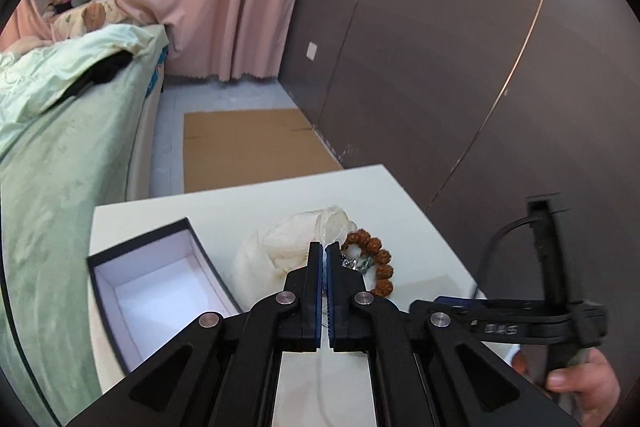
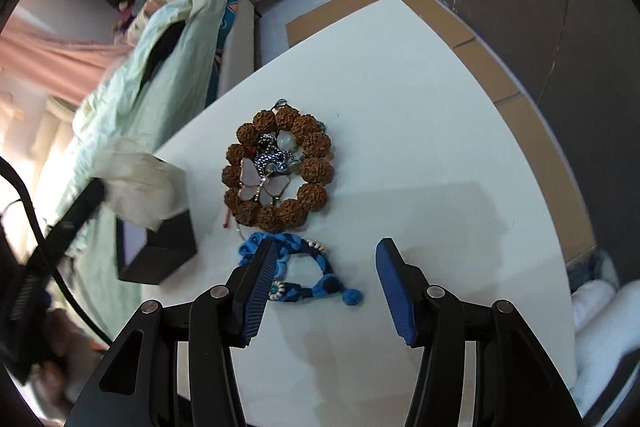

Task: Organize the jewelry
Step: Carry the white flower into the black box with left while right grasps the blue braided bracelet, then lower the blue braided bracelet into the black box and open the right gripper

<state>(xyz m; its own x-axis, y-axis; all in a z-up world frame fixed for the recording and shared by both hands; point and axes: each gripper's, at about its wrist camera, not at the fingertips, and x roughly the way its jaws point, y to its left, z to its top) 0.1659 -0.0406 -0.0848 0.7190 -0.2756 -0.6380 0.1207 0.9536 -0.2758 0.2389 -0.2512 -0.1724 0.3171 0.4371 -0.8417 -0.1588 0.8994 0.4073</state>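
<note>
Ring of knobbly brown seed beads (image 2: pixel 278 169) lies flat near the middle of the white desk (image 2: pixel 440 147), with a pale pink butterfly pendant (image 2: pixel 262 185) and a tangle of silver chain and small stones (image 2: pixel 280 151) inside it. Just nearer me, a blue braided cord bracelet (image 2: pixel 304 275) lies touching or nearly touching the ring's near edge.

Open black box with white lining (image 1: pixel 160 291) sits at the desk's left edge, well apart from the beads; crumpled cream tissue (image 1: pixel 288 239) lies between them.

Bare desk runs to the right of the jewelry up to the curved far edge; brown cardboard (image 2: pixel 460 27) on the floor beyond. Green bedding (image 1: pixel 60 147) is left of the desk.

My right gripper (image 2: pixel 326 279) hovers over the blue bracelet, fingers spread wide, holding nothing; left finger (image 2: pixel 256 283) overlaps the bracelet in view.

My left gripper (image 1: pixel 323 267) points at the tissue, fingers pressed together; whether they pinch tissue I cannot tell.
</note>
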